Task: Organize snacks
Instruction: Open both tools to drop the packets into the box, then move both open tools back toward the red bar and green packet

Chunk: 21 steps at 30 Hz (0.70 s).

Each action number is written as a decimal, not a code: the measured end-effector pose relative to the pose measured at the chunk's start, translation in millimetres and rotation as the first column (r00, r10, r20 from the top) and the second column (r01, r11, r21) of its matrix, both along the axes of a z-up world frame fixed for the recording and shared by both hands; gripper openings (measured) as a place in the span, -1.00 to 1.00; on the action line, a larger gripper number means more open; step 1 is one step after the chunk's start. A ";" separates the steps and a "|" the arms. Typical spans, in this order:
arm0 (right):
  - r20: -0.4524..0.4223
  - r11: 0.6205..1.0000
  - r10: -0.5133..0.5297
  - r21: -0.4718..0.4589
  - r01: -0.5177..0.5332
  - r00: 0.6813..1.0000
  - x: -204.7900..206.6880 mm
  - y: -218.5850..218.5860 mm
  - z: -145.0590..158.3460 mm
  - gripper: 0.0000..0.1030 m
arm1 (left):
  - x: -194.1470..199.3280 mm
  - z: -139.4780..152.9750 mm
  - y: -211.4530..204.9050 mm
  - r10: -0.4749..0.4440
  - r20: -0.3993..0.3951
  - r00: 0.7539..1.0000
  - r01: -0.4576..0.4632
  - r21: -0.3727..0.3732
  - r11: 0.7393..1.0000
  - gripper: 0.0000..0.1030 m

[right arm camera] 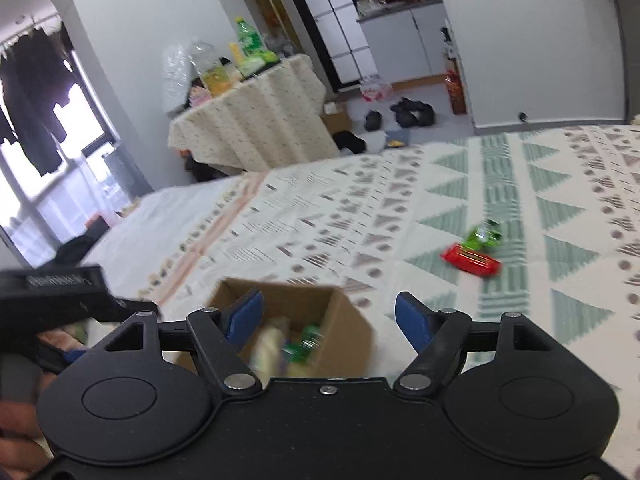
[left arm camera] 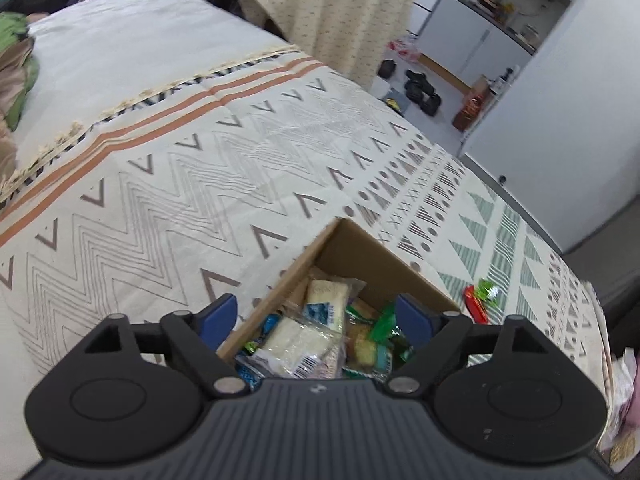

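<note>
Both the left gripper [left arm camera: 316,316] and right gripper [right arm camera: 330,320] hung wide-jawed and empty over the cardboard box [left arm camera: 352,248], probably because a red packet [right arm camera: 472,260] and green packet [right arm camera: 482,236], blurred at right of frame, awaited collecting.

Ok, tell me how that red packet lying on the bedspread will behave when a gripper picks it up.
The red packet lies flat and looks thin, so it is probably light and may flex when pinched. Its surface seems glossy, so it could slip between the pads. A green wrapper touches it and may shift as it lifts. The patterned bedspread is soft, so pressing down may sink it.
</note>
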State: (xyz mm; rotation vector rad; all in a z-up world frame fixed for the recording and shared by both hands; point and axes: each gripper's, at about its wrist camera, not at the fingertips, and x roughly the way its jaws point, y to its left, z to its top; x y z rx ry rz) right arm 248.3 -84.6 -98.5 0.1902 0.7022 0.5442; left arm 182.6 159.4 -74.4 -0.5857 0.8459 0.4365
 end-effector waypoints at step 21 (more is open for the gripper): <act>-0.037 0.999 -0.050 0.008 0.050 0.998 30.9 -69.2 12.3 0.81 | 38.6 7.4 -82.4 -0.134 -0.009 0.991 0.134 0.089 0.987 0.99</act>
